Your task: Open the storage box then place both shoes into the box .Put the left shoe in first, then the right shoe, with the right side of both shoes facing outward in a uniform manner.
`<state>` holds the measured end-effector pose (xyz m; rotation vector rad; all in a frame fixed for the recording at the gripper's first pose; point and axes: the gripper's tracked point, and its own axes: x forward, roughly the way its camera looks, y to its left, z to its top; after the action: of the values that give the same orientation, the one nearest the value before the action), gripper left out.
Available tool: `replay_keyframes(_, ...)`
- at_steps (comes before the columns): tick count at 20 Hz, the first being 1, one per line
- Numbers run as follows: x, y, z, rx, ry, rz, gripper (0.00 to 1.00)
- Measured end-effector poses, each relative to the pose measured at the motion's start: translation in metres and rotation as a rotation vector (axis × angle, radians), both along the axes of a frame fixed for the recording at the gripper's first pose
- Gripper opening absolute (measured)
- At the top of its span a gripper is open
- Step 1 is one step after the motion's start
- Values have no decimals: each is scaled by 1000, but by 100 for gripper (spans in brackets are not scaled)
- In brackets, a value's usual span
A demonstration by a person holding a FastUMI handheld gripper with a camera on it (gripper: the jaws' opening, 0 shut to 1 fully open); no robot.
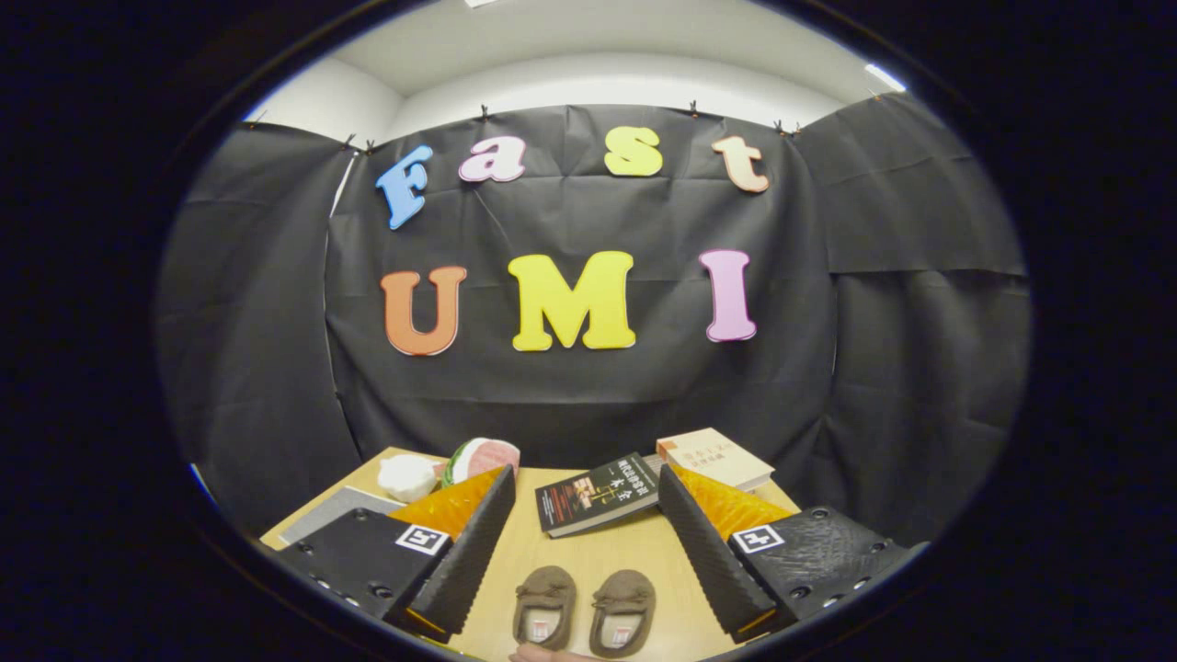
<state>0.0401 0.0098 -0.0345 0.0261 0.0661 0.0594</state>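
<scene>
Two small brown shoes stand side by side on the wooden table, toes pointing away from me: one shoe and the other shoe to its right. Both lie low between my gripper's fingers, near the view's bottom. My gripper is open wide, its left finger and right finger held above the table with nothing between the pads. A fingertip of a person's hand peeks in just below the shoes.
Beyond the fingers a dark book lies on the table, with a pale book behind it to the right. At the back left sit a white lump, a red-and-green watermelon-slice toy and a grey flat sheet.
</scene>
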Motion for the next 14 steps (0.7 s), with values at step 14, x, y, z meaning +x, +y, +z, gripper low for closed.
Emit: replay_keyframes(14, 56, 165, -148, 72, 430, 396, 96)
